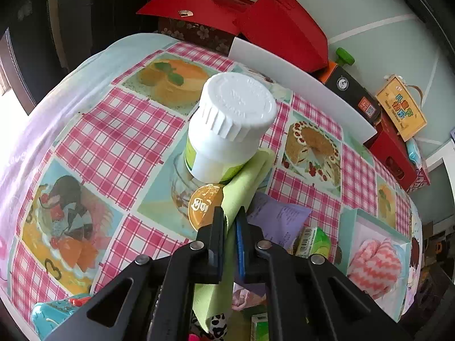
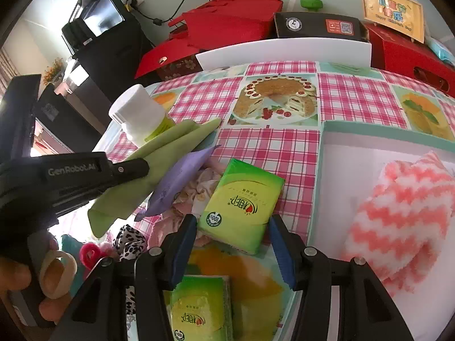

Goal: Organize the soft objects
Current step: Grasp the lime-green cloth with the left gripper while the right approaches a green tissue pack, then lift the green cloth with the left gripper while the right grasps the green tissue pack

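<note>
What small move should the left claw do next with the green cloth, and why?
Probably carry it right, toward the box. The left claw is shut on the green cloth, which drapes against the white bottle; a pink striped towel already lies in that box.

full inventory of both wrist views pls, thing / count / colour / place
Light green soft cloth: 1, clamped in left gripper, leaning on bottle.
White-capped plastic bottle: 1, white with green label, table centre.
Green tissue packs: 2, one between right gripper's fingers, one nearer the camera.
Purple paper sheet: 1, beside cloth.
Pink-and-white zigzag fluffy towel: 1, inside teal-rimmed box.
Orange round lid: 1, below bottle.
Leopard-print scrunchie: 1, near edge.
Red gift boxes: several, behind table.
Pink checked tablecloth: 1.
Left hand-held gripper: shut on cloth.
Right hand-held gripper: open.
</note>
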